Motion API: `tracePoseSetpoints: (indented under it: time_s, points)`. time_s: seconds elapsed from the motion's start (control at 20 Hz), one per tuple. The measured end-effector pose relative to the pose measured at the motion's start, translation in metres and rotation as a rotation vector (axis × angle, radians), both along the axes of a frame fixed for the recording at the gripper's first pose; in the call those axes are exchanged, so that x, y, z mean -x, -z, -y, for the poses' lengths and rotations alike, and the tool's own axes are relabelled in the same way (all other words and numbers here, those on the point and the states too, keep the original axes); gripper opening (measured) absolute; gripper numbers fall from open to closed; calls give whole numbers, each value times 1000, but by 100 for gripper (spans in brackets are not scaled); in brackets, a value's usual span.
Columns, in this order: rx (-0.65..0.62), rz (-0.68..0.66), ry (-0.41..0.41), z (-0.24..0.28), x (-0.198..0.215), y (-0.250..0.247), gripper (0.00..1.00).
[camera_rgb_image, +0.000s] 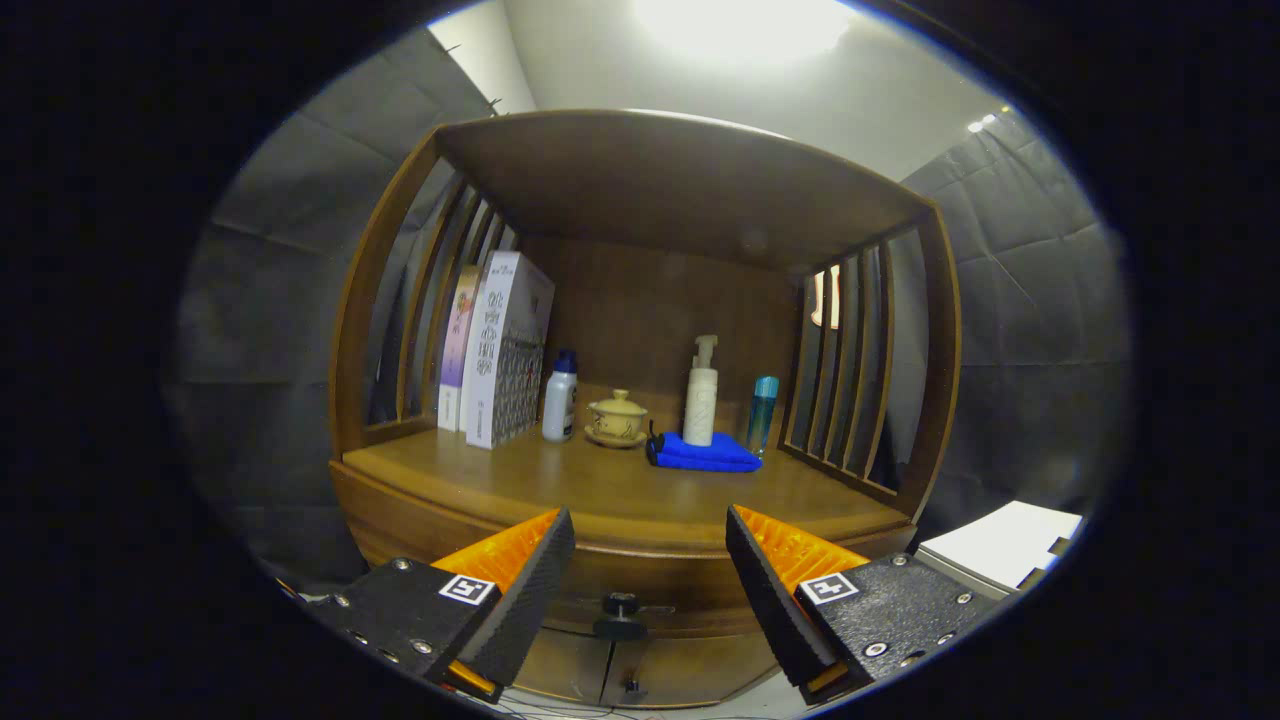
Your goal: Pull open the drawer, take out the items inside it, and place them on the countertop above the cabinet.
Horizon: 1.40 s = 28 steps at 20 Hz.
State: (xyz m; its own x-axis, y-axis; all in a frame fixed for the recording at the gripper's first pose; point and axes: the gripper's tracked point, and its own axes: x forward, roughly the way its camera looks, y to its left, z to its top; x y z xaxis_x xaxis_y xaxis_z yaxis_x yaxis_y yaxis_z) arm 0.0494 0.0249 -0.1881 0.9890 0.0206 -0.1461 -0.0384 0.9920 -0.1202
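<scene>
Between the spread fingers of the hand-held gripper (pixel 650 560), which grips nothing, sits the black knob (pixel 620 614) of the shut drawer (pixel 640 590). Above it, on the bench (pixel 620 490), lie a blue cloth (pixel 703 453), a lidded cup (pixel 617 417), bottles and boxes (pixel 497 350).

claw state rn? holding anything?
Claw: open, holding nothing; the drawer knob sits in the gap between its fingers, untouched.
</scene>
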Motion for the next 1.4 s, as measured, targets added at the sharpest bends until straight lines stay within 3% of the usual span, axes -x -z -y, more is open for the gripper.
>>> tracePoseSetpoints:
  time_s: [0.45,0.75,0.85,1.0,1.4]
  points:
    - [-81,-189,2,-12,-1,94,95]
    - [-129,-255,-11,-13,-11,117,91]
    - [-133,-259,-3,-11,-15,122,80]
    - [-114,-260,2,-10,-17,126,51]
    - [-119,-253,-14,-8,-16,131,34]
